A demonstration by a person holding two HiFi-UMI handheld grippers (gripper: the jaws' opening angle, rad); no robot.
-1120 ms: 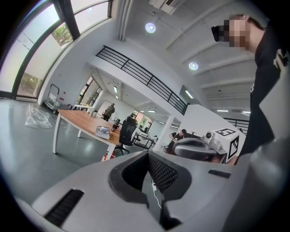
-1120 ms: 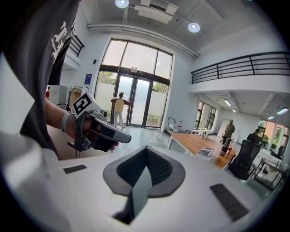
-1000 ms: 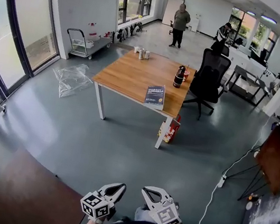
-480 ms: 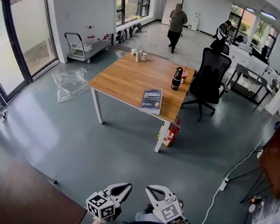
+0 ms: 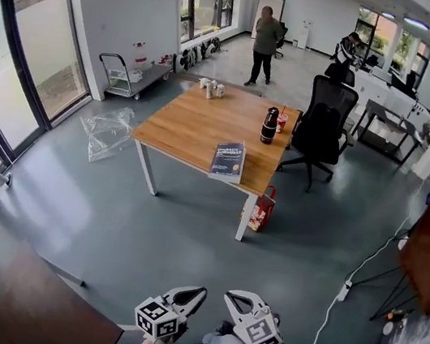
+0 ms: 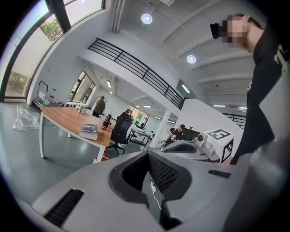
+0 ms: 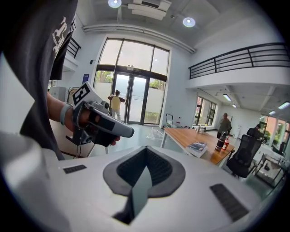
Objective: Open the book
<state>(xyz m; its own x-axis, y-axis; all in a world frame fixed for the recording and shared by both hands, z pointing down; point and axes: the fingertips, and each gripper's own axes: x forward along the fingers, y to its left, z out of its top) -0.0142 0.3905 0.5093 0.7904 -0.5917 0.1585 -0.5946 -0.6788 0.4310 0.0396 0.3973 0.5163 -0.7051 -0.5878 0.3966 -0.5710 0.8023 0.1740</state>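
Clutter at the left, a wheeled cart [image 5: 127, 71] by the wall and a crumpled plastic sheet [image 5: 108, 125] on the floor, is set well apart from the wooden table [image 5: 186, 125], so the way to it is presumably left free. Small cups [image 5: 211, 87] are grouped at the table's far edge, out of the working area. Low in the head view the left gripper [image 5: 195, 294] is carried close to the body, its jaws pressed together with nothing between them, as the left gripper view confirms. It is judged to be held shut simply because nothing is within reach. The book [image 5: 228, 160] is laid flat and closed, cover up, at the table's near edge towards the near right corner, where it can be reached from the standing side. The right gripper [image 5: 232, 297] is held just beside the left one, likewise closed and empty, well apart from the book. A dark bottle [image 5: 269, 125] and a red cup [image 5: 281, 121] are stood behind the book near the right edge, and an office chair [image 5: 326, 117] is drawn up at that side. The opening is judged not yet begun.
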